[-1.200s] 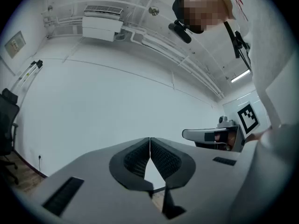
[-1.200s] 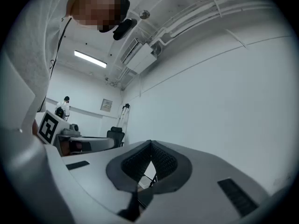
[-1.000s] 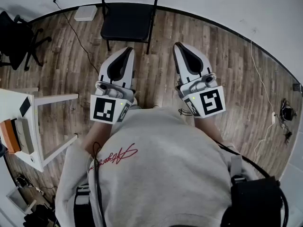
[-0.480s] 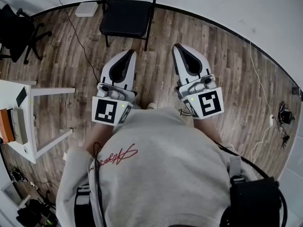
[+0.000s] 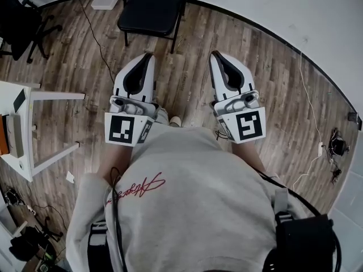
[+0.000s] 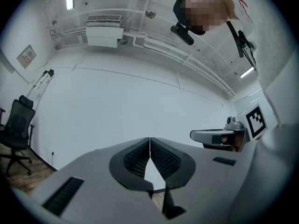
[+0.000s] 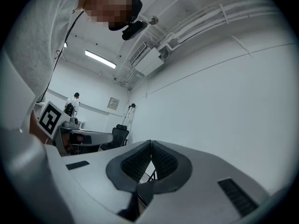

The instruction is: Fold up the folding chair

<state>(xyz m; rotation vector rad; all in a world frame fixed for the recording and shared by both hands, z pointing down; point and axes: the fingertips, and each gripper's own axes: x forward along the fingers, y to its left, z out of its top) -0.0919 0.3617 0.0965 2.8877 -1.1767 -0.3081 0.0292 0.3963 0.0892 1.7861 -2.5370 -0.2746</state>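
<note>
The black folding chair (image 5: pixel 149 13) stands unfolded at the top of the head view, its back toward the white wall. My left gripper (image 5: pixel 148 55) and right gripper (image 5: pixel 214 54) are held side by side in front of me and point toward the chair, short of its front legs. Both are shut with nothing in them. In the left gripper view the left gripper (image 6: pixel 150 139) has its ribbed pads meeting against the bare wall. The right gripper (image 7: pixel 150 143) shows the same closed pads in its own view.
A black office chair (image 5: pixel 20 21) stands at the top left and a white table (image 5: pixel 34 95) at the left edge. By the wall lies a white box (image 5: pixel 105 0) with a cable (image 5: pixel 93 35) running from it. More cables (image 5: pixel 309 89) trail along the right.
The chair, table and floor have slid upward in the head view. The left gripper has drifted a little left. A shoe tip now shows between the grippers. Both stay shut.
</note>
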